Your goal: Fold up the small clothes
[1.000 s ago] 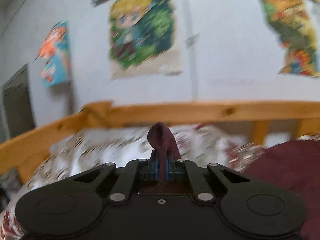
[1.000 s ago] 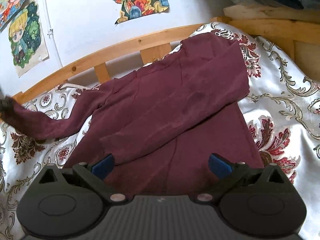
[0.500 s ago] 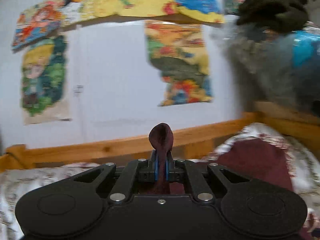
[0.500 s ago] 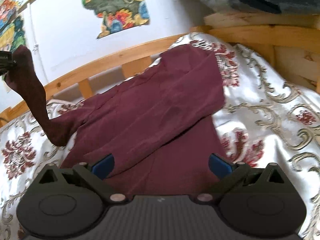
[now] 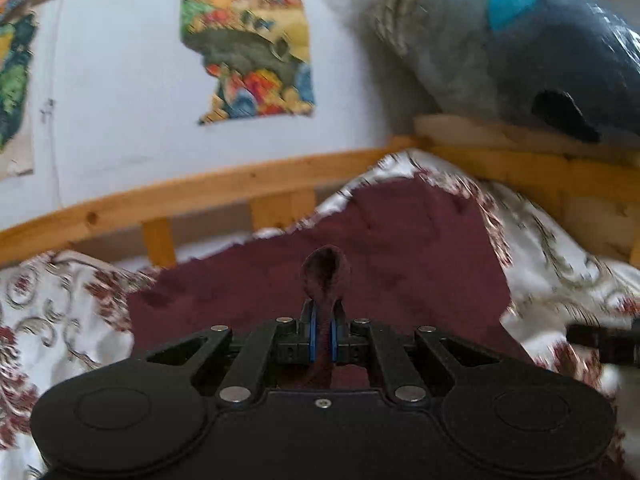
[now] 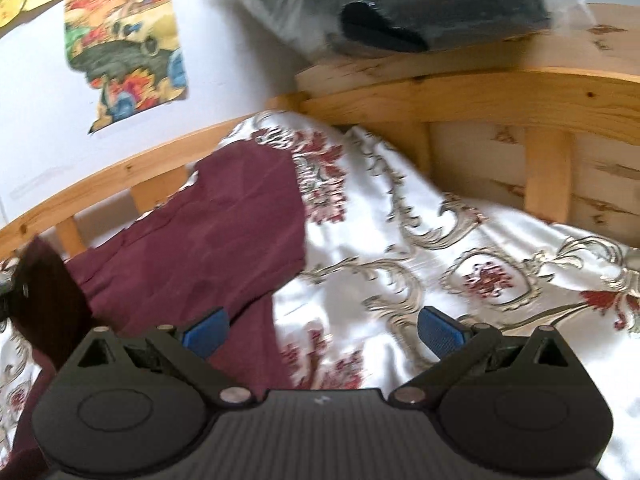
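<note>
A maroon long-sleeved top (image 5: 400,256) (image 6: 224,232) lies spread on a flowered white bedspread (image 6: 440,248). My left gripper (image 5: 324,334) is shut on the cuff of one maroon sleeve (image 5: 326,276), which loops up above the blue pads and hangs over the top's body. In the right wrist view that raised sleeve (image 6: 48,292) shows at the left edge. My right gripper (image 6: 320,330) is open above the top's right edge, its left blue pad (image 6: 204,330) over maroon cloth, nothing between the fingers. The right gripper's tip (image 5: 604,340) shows at the right edge of the left wrist view.
A wooden bed rail (image 5: 200,196) (image 6: 480,92) runs along the far side and right end. A grey-blue plastic-wrapped bundle (image 5: 520,52) (image 6: 400,4) sits on the right rail. Torn colourful posters (image 5: 248,48) hang on the white wall.
My left gripper has swung right and down with the sleeve, from over the bare bedspread to over the top's body. The right gripper has shifted right, still open.
</note>
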A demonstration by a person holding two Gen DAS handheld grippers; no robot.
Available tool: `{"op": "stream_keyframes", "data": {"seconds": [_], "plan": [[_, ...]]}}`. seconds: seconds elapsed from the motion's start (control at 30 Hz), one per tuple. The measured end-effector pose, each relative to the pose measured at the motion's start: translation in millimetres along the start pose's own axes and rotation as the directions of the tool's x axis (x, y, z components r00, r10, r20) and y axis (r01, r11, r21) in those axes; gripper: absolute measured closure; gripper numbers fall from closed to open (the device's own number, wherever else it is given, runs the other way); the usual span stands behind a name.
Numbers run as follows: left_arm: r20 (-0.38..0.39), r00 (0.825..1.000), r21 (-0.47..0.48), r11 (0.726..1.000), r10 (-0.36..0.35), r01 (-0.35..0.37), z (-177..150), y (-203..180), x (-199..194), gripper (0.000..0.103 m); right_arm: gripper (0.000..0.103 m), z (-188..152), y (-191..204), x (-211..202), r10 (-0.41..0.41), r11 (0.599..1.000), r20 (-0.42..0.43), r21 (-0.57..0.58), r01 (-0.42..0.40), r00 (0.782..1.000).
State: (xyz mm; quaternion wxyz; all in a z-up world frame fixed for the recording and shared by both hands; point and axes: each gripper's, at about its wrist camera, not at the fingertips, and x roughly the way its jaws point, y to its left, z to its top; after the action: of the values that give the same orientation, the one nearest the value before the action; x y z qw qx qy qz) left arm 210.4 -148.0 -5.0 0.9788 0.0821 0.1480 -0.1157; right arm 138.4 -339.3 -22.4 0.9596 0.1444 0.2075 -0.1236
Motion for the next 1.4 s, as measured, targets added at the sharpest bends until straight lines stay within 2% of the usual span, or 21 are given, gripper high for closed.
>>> {"op": "stream_keyframes", "data": {"seconds": [0.17,0.3,0.33,0.4,0.47,0.53,0.63,0.7,0.77,0.9,1.0,1.07,1.23,1.33,1.4], "plan": [[-0.082,0.989,0.005,0.993,-0.119,0.120,-15,-7,7,0.093,0.000,1,-3,4,-0.016,1.000,0.010,-0.004,0.016,1.000],[-0.160,0.961,-0.046,0.975,-0.224,0.219,-24,-1,12,0.066,0.000,-1,-3,5,-0.018,1.000,0.016,-0.006,0.018,1.000],[-0.185,0.953,-0.057,0.971,-0.240,0.233,-25,0,12,0.066,0.000,-2,-2,5,-0.015,1.000,0.019,-0.008,0.015,1.000],[-0.219,0.946,-0.061,0.971,-0.240,0.232,-26,3,11,0.064,0.000,-5,0,4,-0.007,1.000,0.026,-0.018,0.007,1.000],[-0.238,0.940,-0.060,0.970,-0.243,0.236,-26,5,6,0.055,0.000,-8,4,4,0.008,0.999,0.031,-0.033,-0.007,0.999],[-0.249,0.938,-0.070,0.970,-0.241,0.231,-21,13,-1,0.037,0.000,-10,8,3,0.043,0.998,0.060,-0.051,-0.040,0.997],[-0.238,0.958,-0.081,0.986,-0.161,0.146,-11,39,-18,0.019,0.000,-15,20,7,0.088,0.991,0.098,-0.105,-0.078,0.991],[-0.220,0.972,-0.072,0.995,-0.080,0.066,-4,64,-24,0.013,0.000,-15,32,12,0.132,0.983,0.092,-0.142,-0.119,0.987],[-0.229,0.973,-0.065,0.998,0.008,-0.023,0,91,-21,0.010,0.001,-15,43,14,0.186,0.972,0.095,-0.165,-0.169,0.978],[-0.286,0.943,-0.044,0.981,0.171,-0.191,13,147,9,0.010,0.002,-24,65,23,0.277,0.946,0.061,-0.191,-0.262,0.959],[-0.315,0.895,-0.002,0.942,0.317,-0.335,22,182,33,0.004,0.006,-35,80,33,0.292,0.934,0.019,-0.223,-0.281,0.956],[-0.362,0.877,-0.019,0.938,0.315,-0.345,30,204,51,0.004,0.013,-40,88,38,0.301,0.920,0.002,-0.262,-0.290,0.954],[-0.439,0.872,-0.093,0.954,0.218,-0.285,55,236,95,0.004,0.037,-50,105,46,0.343,0.888,-0.065,-0.303,-0.346,0.937],[-0.490,0.857,-0.144,0.954,0.162,-0.263,60,239,128,0.009,0.041,-52,109,54,0.362,0.882,-0.108,-0.282,-0.377,0.926],[-0.527,0.840,-0.204,0.940,0.129,-0.272,57,242,149,0.014,0.043,-51,108,58,0.363,0.886,-0.128,-0.260,-0.384,0.923]]}}
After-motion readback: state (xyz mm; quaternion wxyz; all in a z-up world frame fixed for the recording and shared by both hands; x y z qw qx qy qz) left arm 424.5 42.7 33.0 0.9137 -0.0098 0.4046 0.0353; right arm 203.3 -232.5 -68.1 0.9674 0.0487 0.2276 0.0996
